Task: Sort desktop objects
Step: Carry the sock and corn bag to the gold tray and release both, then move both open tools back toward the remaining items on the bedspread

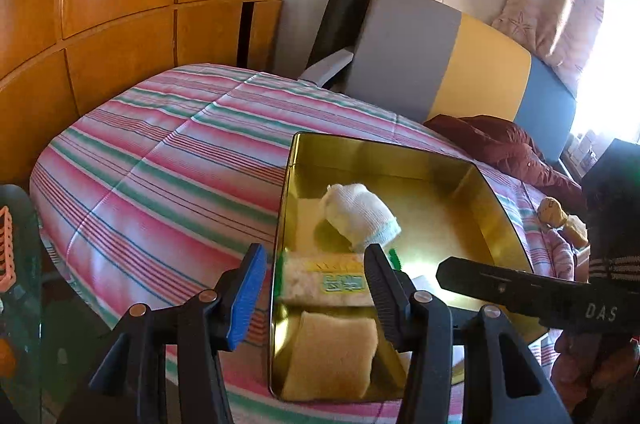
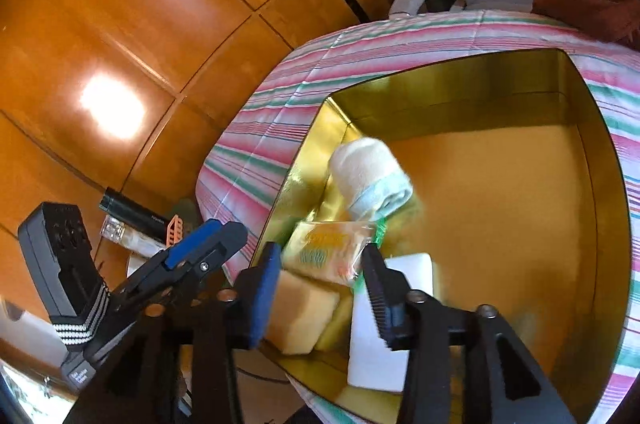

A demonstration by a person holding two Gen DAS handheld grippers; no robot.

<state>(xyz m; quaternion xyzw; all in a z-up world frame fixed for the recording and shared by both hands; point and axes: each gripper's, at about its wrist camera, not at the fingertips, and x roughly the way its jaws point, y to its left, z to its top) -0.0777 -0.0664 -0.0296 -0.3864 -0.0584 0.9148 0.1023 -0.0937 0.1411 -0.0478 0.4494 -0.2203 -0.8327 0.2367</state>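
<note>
The gold tin stands on the striped bedcover, directly ahead of both pairs of tongs, and several things are already gathered in it: a rolled white sock lies toward the far left corner, a snack packet is seen just beyond the tips of the right tongs, a yellow sponge rests below it at the near wall, and a white block lies under the right-hand finger. The right tongs are spread, and the packet, blurred at its edges, appears to sit free between the tips rather than being pinched; this cannot be settled with certainty. The left tongs are also spread, with nothing gripped, hovering over the near left rim of the tin. Sorting is judged to be well under way, with four things in the tin. Off to the left of the right tongs, on a surface beside the bed, a black tube, a clear plastic piece and an orange clip are seen, and these are probably left to be sorted. A small brown toy lies on the bedcover right of the tin.
</note>
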